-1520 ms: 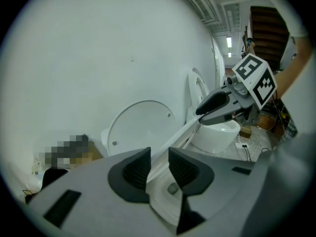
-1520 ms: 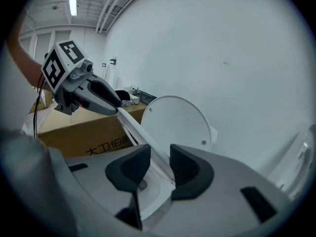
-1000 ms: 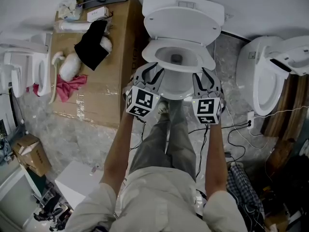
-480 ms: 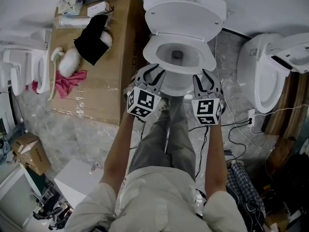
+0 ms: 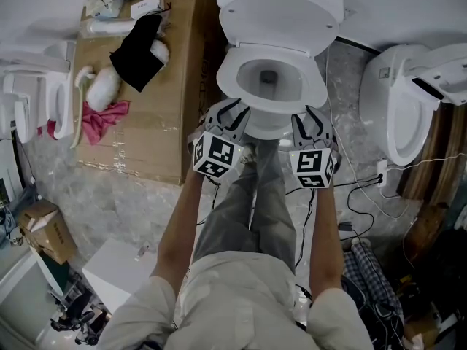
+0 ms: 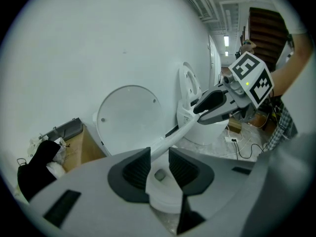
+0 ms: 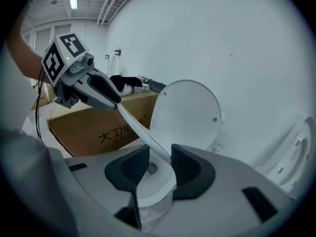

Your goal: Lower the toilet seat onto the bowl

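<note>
The white toilet seat (image 5: 229, 76) hangs tilted a little above the bowl (image 5: 268, 133), and the lid (image 5: 281, 17) stands raised behind it. My left gripper (image 5: 230, 115) is shut on the seat's front left rim. On the front right rim my right gripper (image 5: 316, 119) is shut too; its jaws have just been opening slightly, with the rim still between the pads. In the left gripper view the seat (image 6: 197, 118) runs from my left gripper (image 6: 159, 164) across to the right gripper (image 6: 217, 105). The right gripper view shows the seat (image 7: 134, 123) between my right gripper (image 7: 160, 164) and the left gripper (image 7: 96, 90), with the lid (image 7: 190, 115) behind.
A flat cardboard box (image 5: 149, 126) lies left of the toilet, with a black cloth (image 5: 137, 55) and a pink rag (image 5: 98, 119) on it. Another toilet (image 5: 398, 115) stands at the right and one (image 5: 44, 100) at the left. Cables (image 5: 359, 195) trail on the floor by my legs.
Both grippers have come down and nearer the bowl with the seat between them. The seat lies flatter over the bowl than a second ago.
</note>
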A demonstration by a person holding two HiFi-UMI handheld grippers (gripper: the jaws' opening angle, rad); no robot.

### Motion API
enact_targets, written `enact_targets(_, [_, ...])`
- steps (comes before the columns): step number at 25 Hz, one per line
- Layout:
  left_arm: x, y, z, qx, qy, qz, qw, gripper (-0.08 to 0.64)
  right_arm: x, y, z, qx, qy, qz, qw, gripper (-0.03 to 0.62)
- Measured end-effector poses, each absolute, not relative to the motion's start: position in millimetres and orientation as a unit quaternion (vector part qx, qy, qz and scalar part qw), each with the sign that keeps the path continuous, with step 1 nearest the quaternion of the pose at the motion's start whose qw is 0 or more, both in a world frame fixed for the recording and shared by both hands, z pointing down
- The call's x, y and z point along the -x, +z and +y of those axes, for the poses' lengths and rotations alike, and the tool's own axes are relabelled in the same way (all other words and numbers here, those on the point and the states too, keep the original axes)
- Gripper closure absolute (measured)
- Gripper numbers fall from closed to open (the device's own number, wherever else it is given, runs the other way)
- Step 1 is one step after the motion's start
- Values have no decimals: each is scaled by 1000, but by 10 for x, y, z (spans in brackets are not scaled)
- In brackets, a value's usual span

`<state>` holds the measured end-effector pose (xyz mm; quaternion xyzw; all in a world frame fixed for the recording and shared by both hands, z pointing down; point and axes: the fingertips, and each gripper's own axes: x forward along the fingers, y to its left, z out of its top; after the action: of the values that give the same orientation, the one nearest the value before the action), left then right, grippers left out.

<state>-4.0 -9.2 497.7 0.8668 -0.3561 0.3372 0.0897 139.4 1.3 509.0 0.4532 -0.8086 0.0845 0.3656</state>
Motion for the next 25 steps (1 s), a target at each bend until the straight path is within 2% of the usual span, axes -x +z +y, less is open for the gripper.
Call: enact_targets(25, [82,5432,412,-863,358,-346,83,407,-1351,5548,539,-447,97,-794,400,440])
